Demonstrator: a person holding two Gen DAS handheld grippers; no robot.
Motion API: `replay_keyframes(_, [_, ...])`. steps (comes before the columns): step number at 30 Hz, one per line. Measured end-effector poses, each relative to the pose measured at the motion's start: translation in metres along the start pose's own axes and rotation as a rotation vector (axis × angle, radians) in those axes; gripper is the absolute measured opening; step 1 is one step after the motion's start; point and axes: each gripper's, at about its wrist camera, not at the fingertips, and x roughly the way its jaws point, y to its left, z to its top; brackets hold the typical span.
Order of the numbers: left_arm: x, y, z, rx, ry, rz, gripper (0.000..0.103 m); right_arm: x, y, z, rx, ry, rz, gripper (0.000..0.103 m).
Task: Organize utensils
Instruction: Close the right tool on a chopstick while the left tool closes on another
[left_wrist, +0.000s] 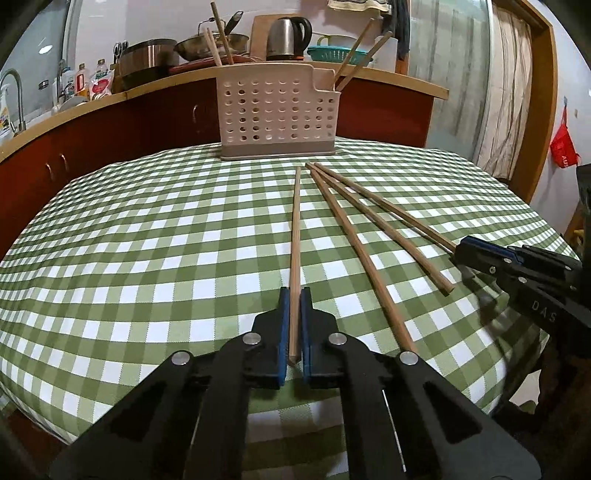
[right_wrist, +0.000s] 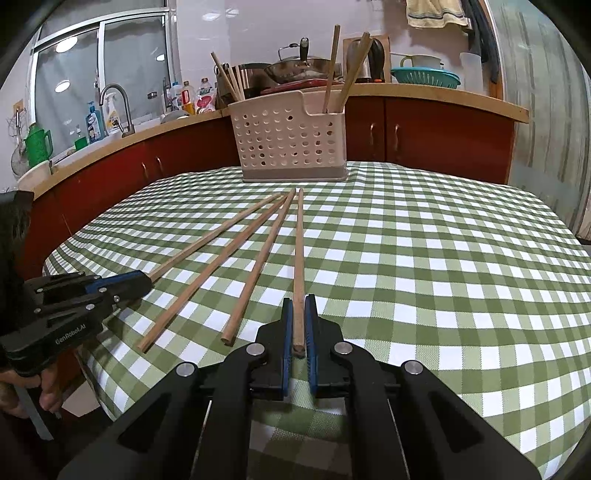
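Four long wooden chopsticks lie fanned out on the green checked tablecloth (left_wrist: 147, 240). My left gripper (left_wrist: 294, 291) is shut on the near end of the leftmost chopstick (left_wrist: 295, 229). My right gripper (right_wrist: 299, 297) is shut on the near end of the rightmost chopstick (right_wrist: 299, 240). Each gripper also shows in the other view: the right gripper (left_wrist: 458, 249) at the right edge, the left gripper (right_wrist: 149, 282) at the left edge. Two loose chopsticks (left_wrist: 354, 245) (right_wrist: 264, 258) lie between the held ones. A beige perforated utensil holder (left_wrist: 277, 114) (right_wrist: 291, 144) stands at the table's far edge with several chopsticks upright in it.
Behind the table runs a red-fronted kitchen counter (left_wrist: 110, 122) with a kettle (left_wrist: 288, 37), pans, bottles and a teal colander (right_wrist: 424, 77). A sink tap (right_wrist: 118, 103) is at the left. A person's hand (right_wrist: 22, 391) holds the left gripper's handle.
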Motion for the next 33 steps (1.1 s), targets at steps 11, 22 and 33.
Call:
replay_keyframes(11, [-0.030, 0.002, 0.024, 0.017, -0.116, 0.043, 0.006, -0.028, 0.003, 0.023, -0.006, -0.086, -0.005, 0.007])
replay_keyframes(22, [-0.071, 0.017, 0.056, -0.019, -0.225, 0.070, 0.006, -0.062, 0.008, 0.052, -0.019, -0.193, -0.004, 0.007])
replay_keyframes(33, [-0.100, 0.028, 0.085, -0.034, -0.324, 0.067, 0.006, -0.083, 0.014, 0.079, -0.034, -0.258, -0.001, 0.007])
